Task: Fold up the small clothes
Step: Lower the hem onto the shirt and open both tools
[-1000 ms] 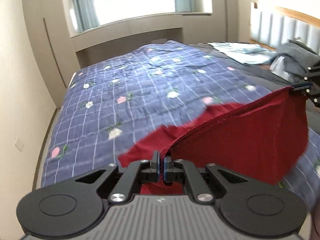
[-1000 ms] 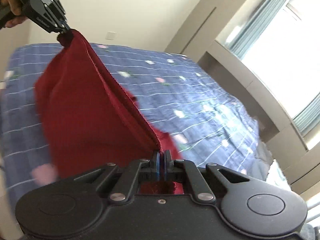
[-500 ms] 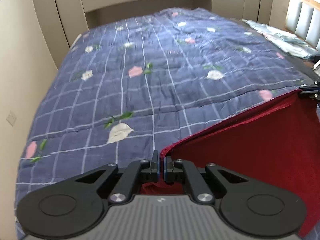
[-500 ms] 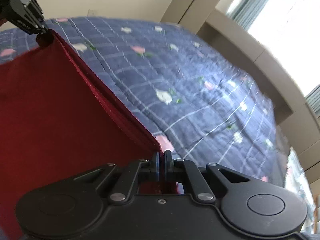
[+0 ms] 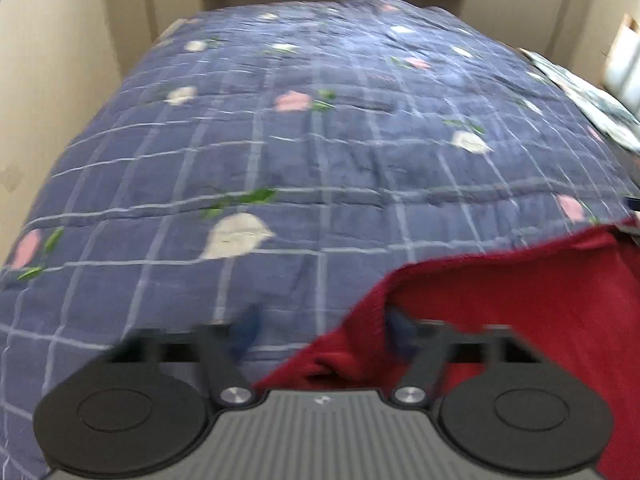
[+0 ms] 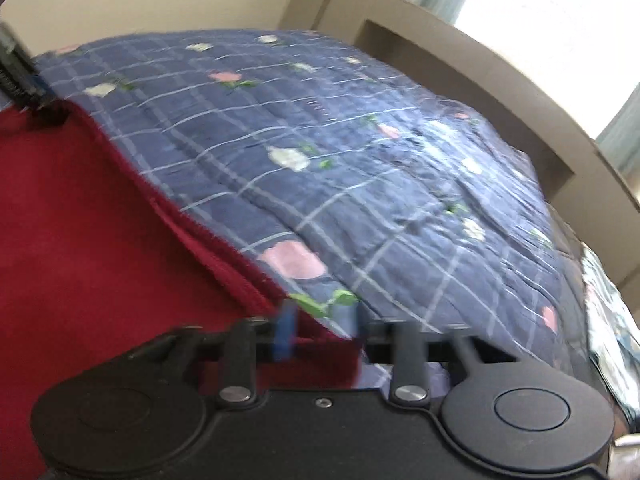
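Observation:
A dark red garment [image 5: 520, 320] lies on the blue floral quilt [image 5: 320, 140], at the lower right of the left wrist view and the lower left of the right wrist view [image 6: 100, 240]. My left gripper [image 5: 320, 334] is open, its jaws wide apart over the garment's near corner, which rests between them. My right gripper [image 6: 322, 330] is open too, with the garment's other corner lying loose between its jaws. The left gripper's fingers [image 6: 20, 76] show at the far left of the right wrist view, at the garment's edge. Both views are motion-blurred.
The quilt [image 6: 380, 168] covers the whole bed. A patterned light cloth [image 5: 592, 96] lies at the bed's far right. Beige walls and a window-sill ledge [image 6: 500, 80] border the bed. A headboard [image 5: 624, 60] stands at the right.
Both grippers lowered the red garment from hanging in the air onto the quilt, then opened from shut and let go of its corners.

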`<state>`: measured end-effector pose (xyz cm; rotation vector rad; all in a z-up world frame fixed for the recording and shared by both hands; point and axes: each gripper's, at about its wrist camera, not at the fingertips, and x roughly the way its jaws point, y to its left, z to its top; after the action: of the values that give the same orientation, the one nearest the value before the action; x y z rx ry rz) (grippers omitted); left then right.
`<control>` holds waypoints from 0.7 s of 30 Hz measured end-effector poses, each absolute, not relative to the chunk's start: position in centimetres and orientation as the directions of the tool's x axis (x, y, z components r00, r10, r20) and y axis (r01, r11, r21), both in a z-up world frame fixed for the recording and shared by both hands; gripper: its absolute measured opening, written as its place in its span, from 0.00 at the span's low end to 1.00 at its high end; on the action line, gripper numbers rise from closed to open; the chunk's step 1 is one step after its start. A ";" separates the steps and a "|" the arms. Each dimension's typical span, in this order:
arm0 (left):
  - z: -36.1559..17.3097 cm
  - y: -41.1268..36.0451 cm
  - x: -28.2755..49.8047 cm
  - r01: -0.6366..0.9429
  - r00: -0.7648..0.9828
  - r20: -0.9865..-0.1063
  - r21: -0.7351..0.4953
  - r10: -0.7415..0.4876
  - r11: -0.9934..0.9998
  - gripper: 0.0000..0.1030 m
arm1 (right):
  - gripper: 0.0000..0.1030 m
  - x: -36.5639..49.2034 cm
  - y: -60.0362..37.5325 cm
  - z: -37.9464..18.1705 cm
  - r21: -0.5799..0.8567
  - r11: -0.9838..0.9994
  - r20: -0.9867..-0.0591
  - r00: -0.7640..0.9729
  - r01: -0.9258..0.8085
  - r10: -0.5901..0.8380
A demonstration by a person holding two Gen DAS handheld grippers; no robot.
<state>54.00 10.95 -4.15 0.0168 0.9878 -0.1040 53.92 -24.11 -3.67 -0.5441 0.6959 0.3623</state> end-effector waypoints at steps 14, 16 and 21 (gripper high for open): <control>-4.9 7.6 49.6 0.014 0.711 -0.703 0.056 0.029 0.998 0.99 | 0.99 49.1 -21.9 -4.3 -0.233 0.856 -0.593 0.765 -0.461 0.251; -6.3 6.8 49.8 -0.034 0.707 -0.700 0.108 0.100 0.994 0.99 | 0.99 49.1 -20.8 -6.0 -0.292 0.862 -0.578 0.795 -0.415 0.186; -8.3 7.6 50.1 -0.145 0.721 -0.678 0.058 0.146 0.988 1.00 | 0.99 51.6 -21.6 -7.9 -0.368 0.893 -0.508 0.861 -0.258 0.040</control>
<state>50.14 7.64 -8.32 0.0013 0.7487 0.1604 51.63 -21.55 -7.90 -0.4434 0.5139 0.1619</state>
